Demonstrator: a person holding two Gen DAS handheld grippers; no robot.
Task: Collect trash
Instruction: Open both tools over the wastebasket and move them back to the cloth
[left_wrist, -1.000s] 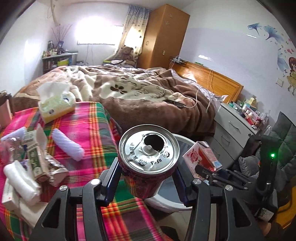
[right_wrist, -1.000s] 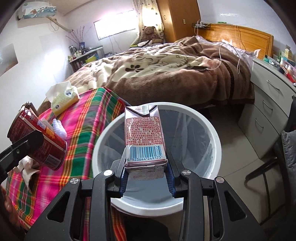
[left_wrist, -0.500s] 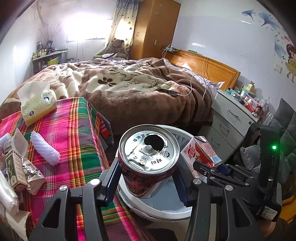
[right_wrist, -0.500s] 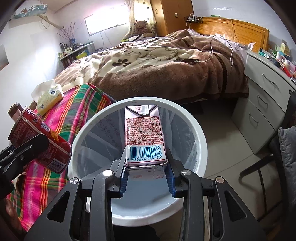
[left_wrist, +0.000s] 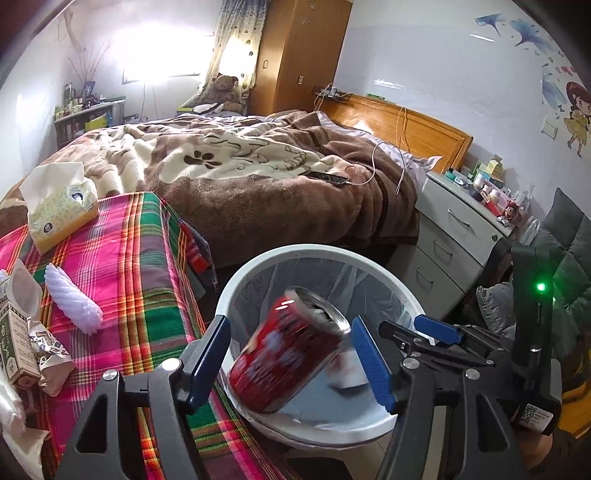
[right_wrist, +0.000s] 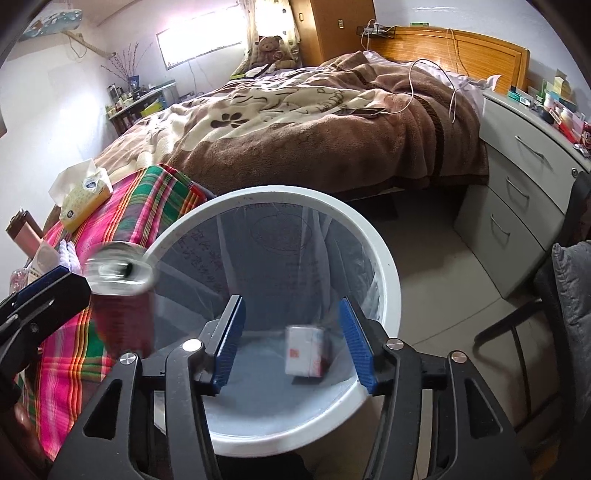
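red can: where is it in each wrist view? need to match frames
Left wrist: red can, blurred and tilted, low centre between the left gripper's opening fingers, touching neither, over the bin.
Right wrist: same can at left edge, blurred, beside the bin's rim.
Shared landmark: white bin.

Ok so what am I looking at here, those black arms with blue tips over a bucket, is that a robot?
No robot: a person holds a handheld claw in each hand, each with a camera looking along its fingers. One picture is from the left claw, the other from the right claw. Both hover over a white bin beside a plaid-covered table with a tissue box and wrappers. Both claws are opening and grip nothing: a red can is blurred, tumbling between the left fingers, and a carton lies in the bin.
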